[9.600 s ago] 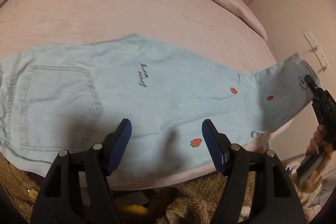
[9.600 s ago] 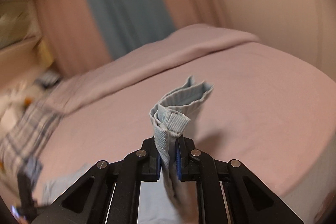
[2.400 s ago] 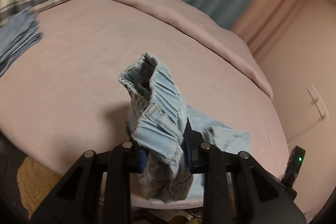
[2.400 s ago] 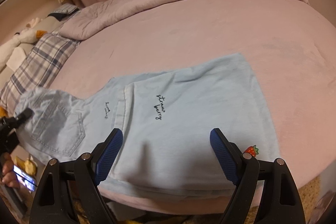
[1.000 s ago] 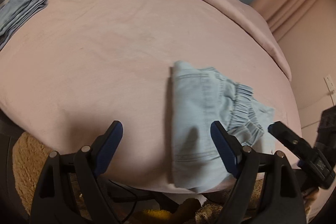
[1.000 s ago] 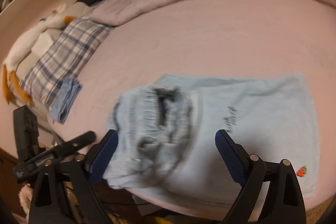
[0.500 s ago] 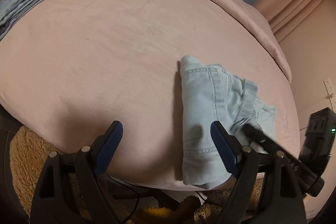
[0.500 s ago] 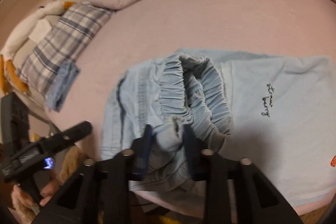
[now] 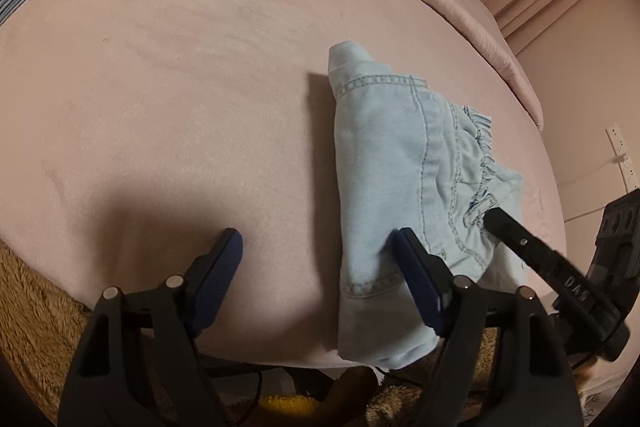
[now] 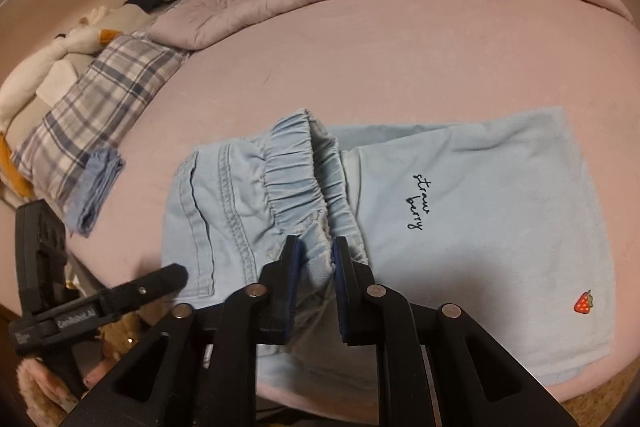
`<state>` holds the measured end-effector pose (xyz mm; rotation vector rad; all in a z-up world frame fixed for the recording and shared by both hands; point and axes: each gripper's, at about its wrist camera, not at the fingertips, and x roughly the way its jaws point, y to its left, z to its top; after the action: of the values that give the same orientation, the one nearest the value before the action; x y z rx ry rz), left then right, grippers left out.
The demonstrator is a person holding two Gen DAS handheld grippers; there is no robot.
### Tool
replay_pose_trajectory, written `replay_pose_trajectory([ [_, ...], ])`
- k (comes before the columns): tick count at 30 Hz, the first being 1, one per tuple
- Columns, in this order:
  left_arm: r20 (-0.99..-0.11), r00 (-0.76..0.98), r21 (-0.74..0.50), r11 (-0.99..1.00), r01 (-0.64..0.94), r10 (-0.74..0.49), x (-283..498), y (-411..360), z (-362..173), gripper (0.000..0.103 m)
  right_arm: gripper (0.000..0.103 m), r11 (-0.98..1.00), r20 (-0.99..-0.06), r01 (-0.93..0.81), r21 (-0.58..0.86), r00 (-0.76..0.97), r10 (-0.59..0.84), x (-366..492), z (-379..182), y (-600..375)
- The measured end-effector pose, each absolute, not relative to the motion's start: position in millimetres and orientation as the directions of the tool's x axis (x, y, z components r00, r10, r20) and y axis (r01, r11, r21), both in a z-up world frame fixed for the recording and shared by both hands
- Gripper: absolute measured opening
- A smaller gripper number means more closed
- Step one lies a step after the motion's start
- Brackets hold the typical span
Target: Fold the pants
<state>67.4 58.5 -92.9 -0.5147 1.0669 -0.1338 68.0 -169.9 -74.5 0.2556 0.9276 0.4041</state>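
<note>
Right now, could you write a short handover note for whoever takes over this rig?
Left gripper: open, empty, hovering at the bed's near edge beside the pants.
Right gripper: shut on the gathered elastic waistband.
Pants: light denim, near the bed's edge, legs folded flat, waist end doubled over them.
Done: the length folds.
Left: probably lay the bunched waistband flat, release, square up the bundle.

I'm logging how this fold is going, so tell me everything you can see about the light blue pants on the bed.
The light blue denim pants lie partly folded on the pink bed near its front edge. The gathered elastic waistband is bunched up over the flat legs, which show dark script embroidery and a strawberry patch. The right gripper pinches the waistband; the left gripper is open beside them.
</note>
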Motion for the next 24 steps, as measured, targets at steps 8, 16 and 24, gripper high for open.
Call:
replay_pose_trajectory([
  [8,-0.8,0.491,-0.461,0.877,-0.137,-0.344,66,58,-93,0.077,0.048,0.919,-0.75,-0.175,0.352,0.535,0.389,67,-75,-172],
  [16,-0.8,0.492,-0.46,0.877,-0.136,-0.344,66,58,-92,0.077,0.046,0.833,-0.727,-0.207,0.513,0.411,0.55,81,-96,-163],
  [24,-0.77,0.557,-0.453,0.881,-0.135,-0.311,58,71,-62,0.072,0.031,0.878,-0.702,-0.272,0.394,0.528,0.478,67,-61,-149],
])
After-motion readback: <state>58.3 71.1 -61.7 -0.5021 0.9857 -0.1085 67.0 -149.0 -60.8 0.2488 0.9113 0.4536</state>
